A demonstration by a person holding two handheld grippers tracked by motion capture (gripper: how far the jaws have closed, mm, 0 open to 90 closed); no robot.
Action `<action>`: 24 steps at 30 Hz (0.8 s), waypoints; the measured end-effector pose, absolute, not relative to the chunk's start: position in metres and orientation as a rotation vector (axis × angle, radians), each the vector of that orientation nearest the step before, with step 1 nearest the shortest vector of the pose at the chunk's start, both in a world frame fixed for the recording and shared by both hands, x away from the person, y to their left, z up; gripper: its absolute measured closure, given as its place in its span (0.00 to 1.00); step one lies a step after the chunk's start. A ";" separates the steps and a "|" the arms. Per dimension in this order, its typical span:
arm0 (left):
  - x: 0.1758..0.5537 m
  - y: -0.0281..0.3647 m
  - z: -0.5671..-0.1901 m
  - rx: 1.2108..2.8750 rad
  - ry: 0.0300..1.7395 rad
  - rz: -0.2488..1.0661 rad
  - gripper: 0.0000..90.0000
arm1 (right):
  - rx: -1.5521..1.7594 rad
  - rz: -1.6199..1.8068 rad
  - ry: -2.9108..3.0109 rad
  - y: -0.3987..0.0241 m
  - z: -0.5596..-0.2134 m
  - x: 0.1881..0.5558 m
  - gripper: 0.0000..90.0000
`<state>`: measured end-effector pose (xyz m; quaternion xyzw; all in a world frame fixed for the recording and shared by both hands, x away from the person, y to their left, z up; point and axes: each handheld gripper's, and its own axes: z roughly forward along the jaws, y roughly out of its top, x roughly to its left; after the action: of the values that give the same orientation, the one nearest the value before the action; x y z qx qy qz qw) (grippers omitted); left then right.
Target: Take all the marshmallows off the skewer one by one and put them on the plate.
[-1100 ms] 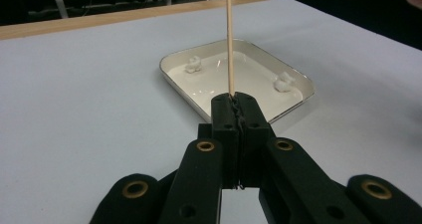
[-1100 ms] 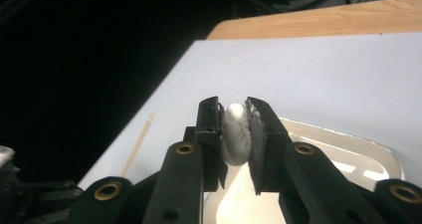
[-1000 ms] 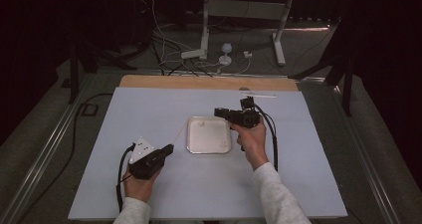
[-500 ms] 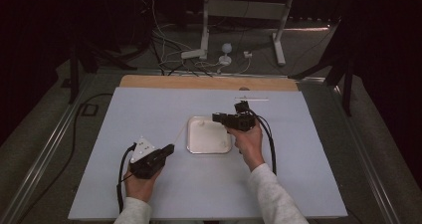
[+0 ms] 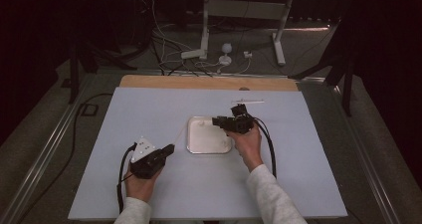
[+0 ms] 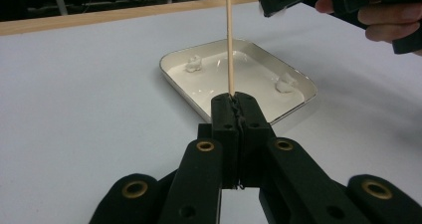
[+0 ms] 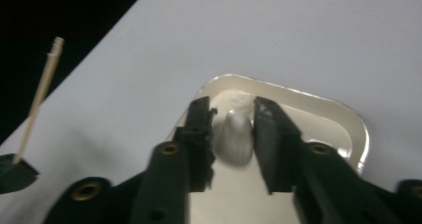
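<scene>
Gripping a thin wooden stick [image 6: 230, 40] between its closed jaws, the left gripper [image 6: 234, 100] holds it upright, so that the stick rises straight from the jaw tips; ahead of those tips lies a shallow silver tray [image 6: 297, 76] on the pale table [image 6: 84, 94], with two small white lumps [image 6: 193, 63] inside it, one toward the far corner and one at the right. In the right gripper view, the right gripper [image 7: 234, 124] points down into the tray with its jaws partly apart, having just been opening, and a white lump [image 7: 234, 134] sits between them; it lies against the left jaw, while a narrow gap shows before the right one. From the high view both hands rest over the table either side of the tray [image 5: 194, 147]. No brand, label or writing can be read anywhere.
</scene>
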<state>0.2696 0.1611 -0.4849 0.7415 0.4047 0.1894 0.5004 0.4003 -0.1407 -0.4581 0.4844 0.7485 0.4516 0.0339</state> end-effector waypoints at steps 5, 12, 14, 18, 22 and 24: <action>0.270 0.161 -0.485 1.792 0.984 0.458 1.00 | 1.497 1.408 2.295 -0.142 -0.462 0.402 0.37; 0.270 0.160 -0.484 1.773 0.995 0.447 1.00 | 1.373 1.426 2.283 -0.140 -0.457 0.390 0.02; 0.270 0.160 -0.482 1.760 1.001 0.442 1.00 | 1.328 1.432 2.292 -0.140 -0.455 0.386 0.00; 0.271 0.159 -0.477 1.756 0.998 0.447 1.00 | 1.263 1.460 2.292 -0.140 -0.451 0.378 0.00; 0.272 0.157 -0.473 1.758 0.994 0.444 1.00 | 1.217 1.472 2.309 -0.140 -0.446 0.372 0.00; 0.273 0.157 -0.472 1.760 0.996 0.444 1.00 | 1.196 1.482 2.307 -0.140 -0.444 0.368 0.00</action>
<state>0.2726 0.1572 -0.4724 0.7309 0.4138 0.1844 0.5104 0.3682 -0.1402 -0.4437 0.3988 0.7690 0.4940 0.0749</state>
